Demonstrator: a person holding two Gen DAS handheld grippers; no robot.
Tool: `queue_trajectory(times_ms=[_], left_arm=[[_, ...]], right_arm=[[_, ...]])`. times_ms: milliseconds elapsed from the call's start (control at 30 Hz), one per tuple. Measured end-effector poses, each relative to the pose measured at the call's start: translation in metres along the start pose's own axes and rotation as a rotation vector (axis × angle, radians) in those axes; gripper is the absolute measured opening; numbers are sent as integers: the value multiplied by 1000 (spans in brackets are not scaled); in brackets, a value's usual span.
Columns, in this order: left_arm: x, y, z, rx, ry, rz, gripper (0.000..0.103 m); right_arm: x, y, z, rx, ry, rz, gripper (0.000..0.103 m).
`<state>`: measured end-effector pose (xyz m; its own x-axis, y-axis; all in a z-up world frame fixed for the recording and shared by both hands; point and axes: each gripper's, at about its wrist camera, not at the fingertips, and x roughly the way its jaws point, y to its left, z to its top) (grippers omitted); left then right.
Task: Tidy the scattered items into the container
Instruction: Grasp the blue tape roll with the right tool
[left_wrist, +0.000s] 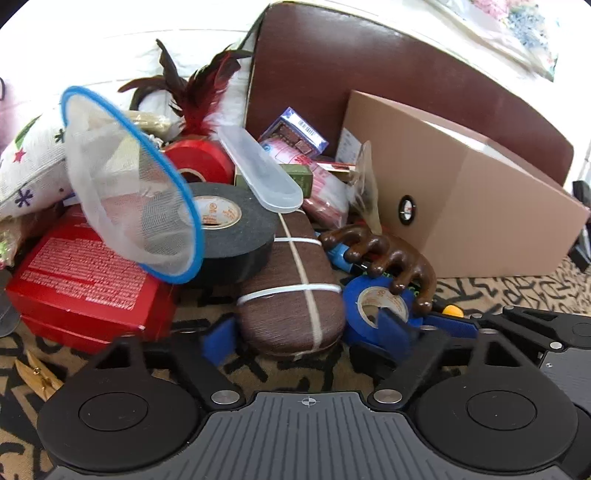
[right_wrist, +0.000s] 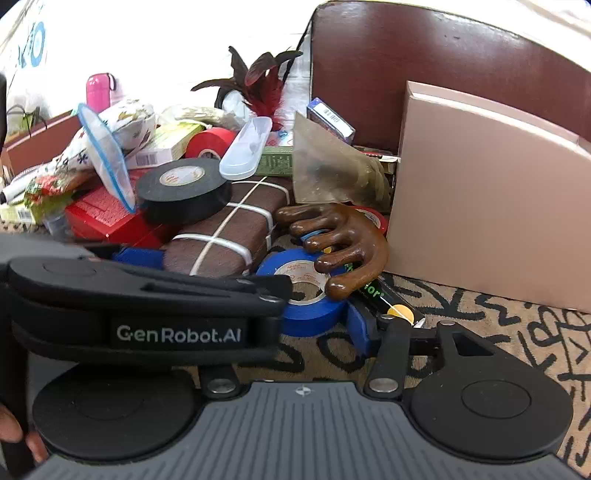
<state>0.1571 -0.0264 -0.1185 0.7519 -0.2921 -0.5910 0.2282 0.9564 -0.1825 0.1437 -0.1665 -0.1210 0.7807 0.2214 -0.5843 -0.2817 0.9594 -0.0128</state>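
Left wrist view: left tool (left_wrist: 308, 334) straddles the brown case (left_wrist: 291, 291), blue pads either side of its near end; contact with the pads unclear, so grip cannot be told. Black tape (left_wrist: 229, 232) leans on the case at 10 o'clock, mesh strainer (left_wrist: 129, 184) and red box (left_wrist: 85, 288) further left. Blue tape (left_wrist: 373, 306) at 3 o'clock, wooden massager (left_wrist: 384, 258) on it. Cardboard box (left_wrist: 469, 206) at 2 o'clock.

Right wrist view: right tool (right_wrist: 317, 325) flanks the blue tape (right_wrist: 310, 291); its left finger is hidden behind the left tool's arm, so open or gripping cannot be told. Massager (right_wrist: 343, 243) rests on the roll. Box (right_wrist: 491, 206) at 2 o'clock on the patterned counter (right_wrist: 498, 332).
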Motion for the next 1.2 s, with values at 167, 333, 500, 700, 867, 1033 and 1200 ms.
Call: queue_trajectory(times_ms=[167, 333, 500, 700, 867, 1033, 1200], left_arm=[[-8, 5, -5, 23, 12, 5, 59], [-7, -2, -4, 34, 8, 26, 87], [-2, 5, 1, -43, -20, 52, 93], [2, 1, -2, -13, -27, 41, 103], [4, 9, 0, -83, -48, 21, 103], [3, 11, 1, -85, -51, 17, 102], [6, 1, 1, -36, -29, 63, 102]], right_arm=[[-23, -3, -14, 43, 4, 3, 0], [-38, -10, -24, 85, -3, 20, 3], [-31, -2, -19, 34, -4, 4, 70], [-10, 0, -8, -13, 6, -6, 71], [11, -8, 5, -4, 8, 6, 72], [12, 1, 8, -66, -15, -25, 62], [-14, -19, -8, 46, 13, -56, 61]])
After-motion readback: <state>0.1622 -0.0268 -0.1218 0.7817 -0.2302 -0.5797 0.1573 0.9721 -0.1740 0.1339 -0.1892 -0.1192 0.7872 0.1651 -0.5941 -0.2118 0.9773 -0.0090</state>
